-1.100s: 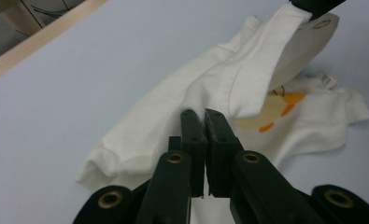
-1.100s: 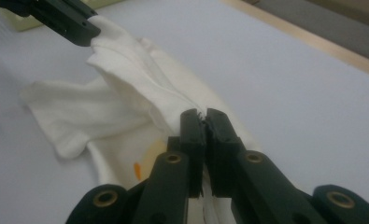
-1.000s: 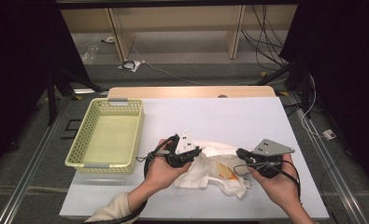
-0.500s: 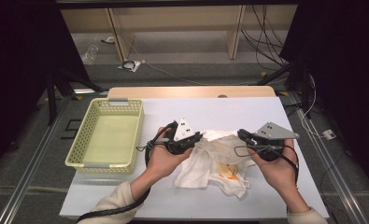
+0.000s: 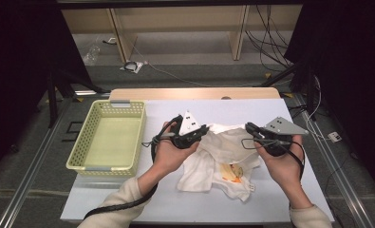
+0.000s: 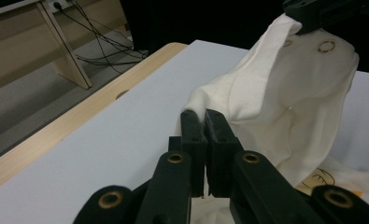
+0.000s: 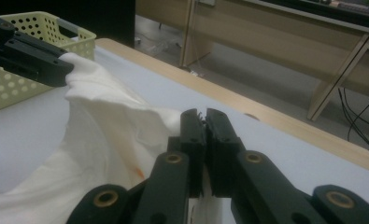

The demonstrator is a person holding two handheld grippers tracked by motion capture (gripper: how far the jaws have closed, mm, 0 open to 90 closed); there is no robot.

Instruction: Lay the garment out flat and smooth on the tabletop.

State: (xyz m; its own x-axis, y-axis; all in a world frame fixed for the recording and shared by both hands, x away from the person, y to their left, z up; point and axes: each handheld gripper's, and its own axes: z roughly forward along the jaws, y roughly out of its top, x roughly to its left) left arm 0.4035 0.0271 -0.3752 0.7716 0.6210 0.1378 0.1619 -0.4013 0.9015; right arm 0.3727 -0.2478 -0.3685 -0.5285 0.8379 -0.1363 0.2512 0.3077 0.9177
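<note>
Nearest: two sleeved forearms rising from the bottom edge of the high view, a black cable trailing from the left one. Left hand-held gripper (image 5: 205, 129) clamped shut on one top corner of a white shirt (image 5: 223, 164); right hand-held gripper (image 5: 248, 127) clamped shut on the opposite corner. In each gripper view, black jaws pressed together with a fold of white cloth pinched between them. Upper hem stretched between the two grips and lifted off the worktop (image 5: 128, 199); lower part, with an orange print, draped and resting on the white surface.

To the left, a pale yellow perforated basket (image 5: 80, 154), nothing inside, well apart from the cloth and just within the left edge of the worktop.

Bare white surface in front of the shirt, beyond it, and to the right up to the edge. Farther off, a wooden strip (image 5: 194, 93) along the far edge, then grey floor with cables and wooden furniture legs.

Against a second ago: both grippers higher and farther from the near edge, shirt pulled up and spread wider, jaws unchanged, basket unmoved.
</note>
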